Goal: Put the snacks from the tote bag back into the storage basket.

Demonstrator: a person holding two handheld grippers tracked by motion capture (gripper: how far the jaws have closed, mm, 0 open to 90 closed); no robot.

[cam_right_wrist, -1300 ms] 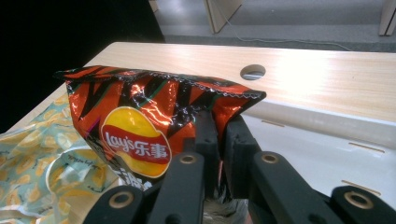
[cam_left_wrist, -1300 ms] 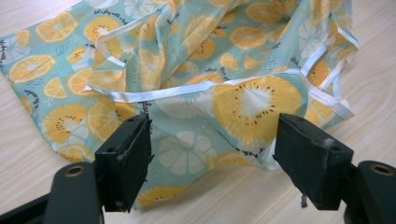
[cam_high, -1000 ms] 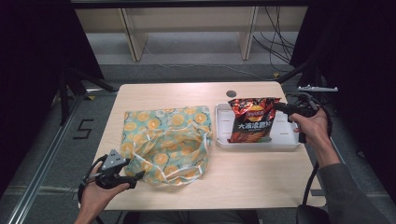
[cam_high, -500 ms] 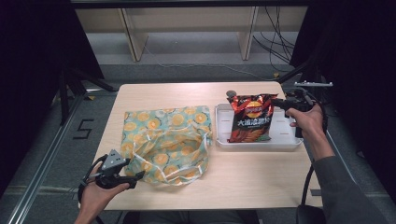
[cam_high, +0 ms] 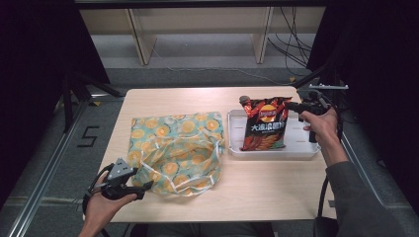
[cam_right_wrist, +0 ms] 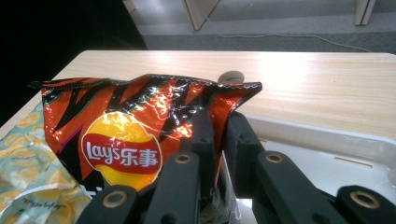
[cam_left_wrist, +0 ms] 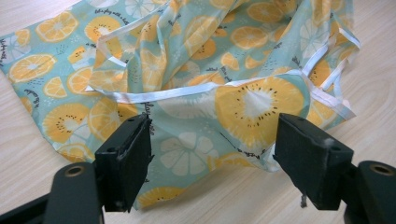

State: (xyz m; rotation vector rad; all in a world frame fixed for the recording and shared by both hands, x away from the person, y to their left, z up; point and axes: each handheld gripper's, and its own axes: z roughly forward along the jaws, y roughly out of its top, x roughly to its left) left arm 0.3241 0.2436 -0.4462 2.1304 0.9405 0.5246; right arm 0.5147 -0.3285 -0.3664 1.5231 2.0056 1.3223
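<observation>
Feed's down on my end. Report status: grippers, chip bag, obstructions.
Right gripper shut on chip bag, top corner, bag upright in white tray. Left gripper open at fruit-print tote bag edge. Nothing between tray and tote.

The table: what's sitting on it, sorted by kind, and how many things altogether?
Chip bag: 1, upright in the tray
Tray: 1, white
Cloth bag: 1, fruit print, lying flat
Small round thing: 1, behind the chip bag; too small to identify
Total: 4
</observation>
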